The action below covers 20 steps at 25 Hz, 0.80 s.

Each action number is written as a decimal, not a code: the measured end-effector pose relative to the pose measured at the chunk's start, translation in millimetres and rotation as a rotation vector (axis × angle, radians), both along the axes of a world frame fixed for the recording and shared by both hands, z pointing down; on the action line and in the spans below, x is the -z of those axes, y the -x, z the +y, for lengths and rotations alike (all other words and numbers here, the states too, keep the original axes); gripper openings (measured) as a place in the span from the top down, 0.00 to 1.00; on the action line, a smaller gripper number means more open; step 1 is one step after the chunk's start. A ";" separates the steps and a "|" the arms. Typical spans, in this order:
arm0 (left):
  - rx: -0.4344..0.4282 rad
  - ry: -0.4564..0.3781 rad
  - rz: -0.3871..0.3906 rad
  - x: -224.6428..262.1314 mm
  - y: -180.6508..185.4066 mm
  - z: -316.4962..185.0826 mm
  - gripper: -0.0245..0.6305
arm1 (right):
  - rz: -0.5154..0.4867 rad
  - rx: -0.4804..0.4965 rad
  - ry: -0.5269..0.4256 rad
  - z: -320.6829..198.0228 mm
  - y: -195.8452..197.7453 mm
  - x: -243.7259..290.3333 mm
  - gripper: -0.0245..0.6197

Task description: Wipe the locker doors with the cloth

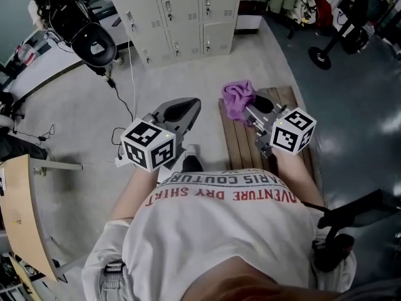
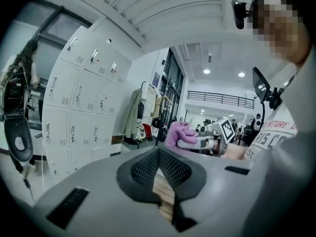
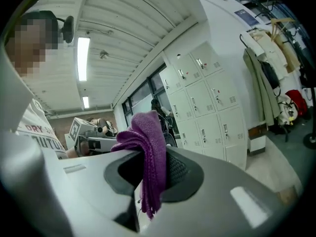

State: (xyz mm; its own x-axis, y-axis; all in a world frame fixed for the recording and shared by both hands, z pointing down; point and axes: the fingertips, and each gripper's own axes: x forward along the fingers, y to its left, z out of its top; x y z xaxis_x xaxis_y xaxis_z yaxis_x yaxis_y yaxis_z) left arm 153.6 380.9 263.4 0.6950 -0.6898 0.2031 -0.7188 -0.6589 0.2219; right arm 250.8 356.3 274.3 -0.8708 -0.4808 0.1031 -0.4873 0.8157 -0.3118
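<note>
Purple cloth is pinched in the right gripper, bunched up above the jaws and hanging in folds below them. In the right gripper view the cloth fills the gap of that gripper: the jaws are closed on it, and a loose end dangles past the dark pads. In the head view the cloth sits above the far end of a slatted wooden bench, which stands on the grey floor right of the person's feet.

Beside it, left of the bench, the left gripper is held at about the same height. In its own view the left gripper has its jaws brought together at the tips with nothing between them; only bench slats show through the slot behind.

Both grippers point toward the lockers, pale grey doors in rows at the far edge of the floor, well apart from the cloth. The same lockers fill the left of the left gripper view and the lockers rise at the right of the right gripper view. Coats hang past their end. A white printed shirt fills the near edge of the head view.
</note>
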 end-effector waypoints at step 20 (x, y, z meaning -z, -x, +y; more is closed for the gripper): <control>0.000 -0.106 -0.022 34.3 -28.8 127.4 0.96 | -0.023 0.028 -0.105 127.3 -16.4 38.5 0.87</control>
